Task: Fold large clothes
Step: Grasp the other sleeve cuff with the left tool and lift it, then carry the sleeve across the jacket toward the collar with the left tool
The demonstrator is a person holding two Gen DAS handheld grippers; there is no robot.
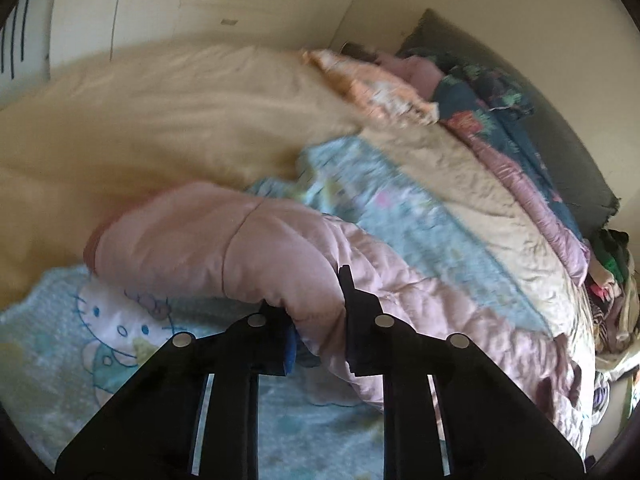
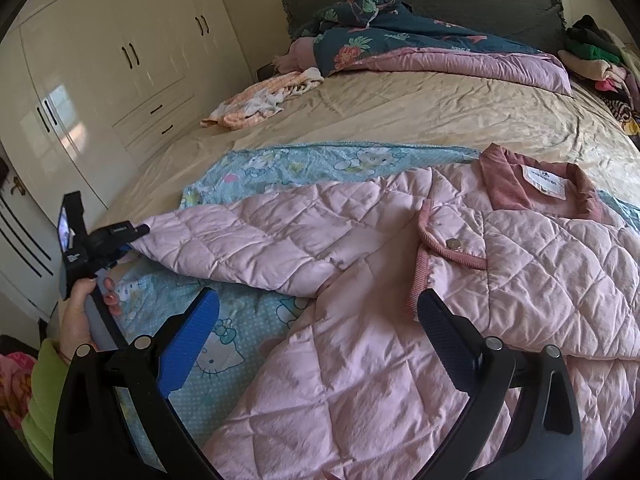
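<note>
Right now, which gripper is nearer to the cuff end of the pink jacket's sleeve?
Left. The left gripper is shut on the sleeve near its cuff end. The right gripper hangs open above the pink jacket body, apart from the cuff.

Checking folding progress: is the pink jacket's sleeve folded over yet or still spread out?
Still spread out: the sleeve extends sideways from the pink quilted jacket, its cuff pinched in the left gripper.
</note>
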